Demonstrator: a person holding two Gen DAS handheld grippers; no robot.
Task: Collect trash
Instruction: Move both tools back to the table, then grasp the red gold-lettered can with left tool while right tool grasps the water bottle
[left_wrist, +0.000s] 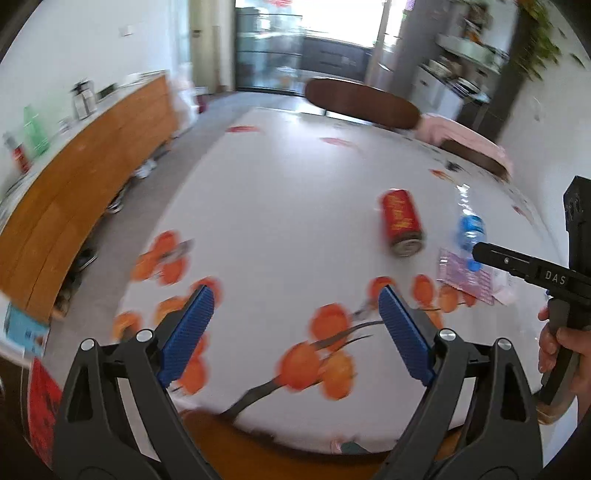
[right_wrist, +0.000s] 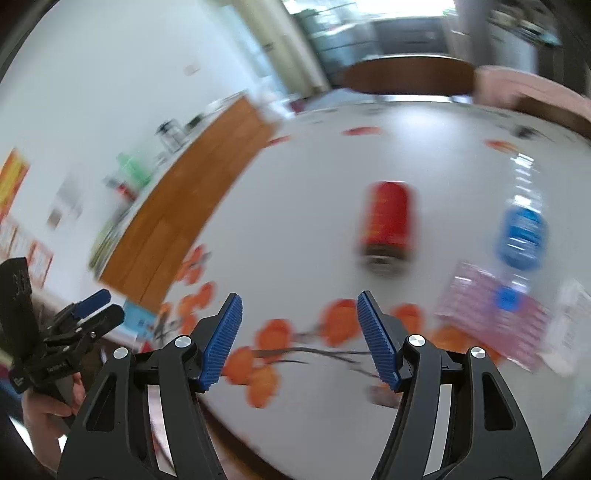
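Your left gripper (left_wrist: 295, 306) and right gripper (right_wrist: 299, 314) hang spread and empty, angled toward the toppled red metal can (left_wrist: 402, 223), likely to grab it.

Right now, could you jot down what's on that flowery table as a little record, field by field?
surface: table under a white cloth printed with orange flowers
red can: lying on its side
plastic bottle: lying down, blue label, blue cap over the wrapper
pink wrapper: flat, near the table's front edge
left gripper: open, holding nothing
right gripper: open, holding nothing
collected so far: nothing picked up yet
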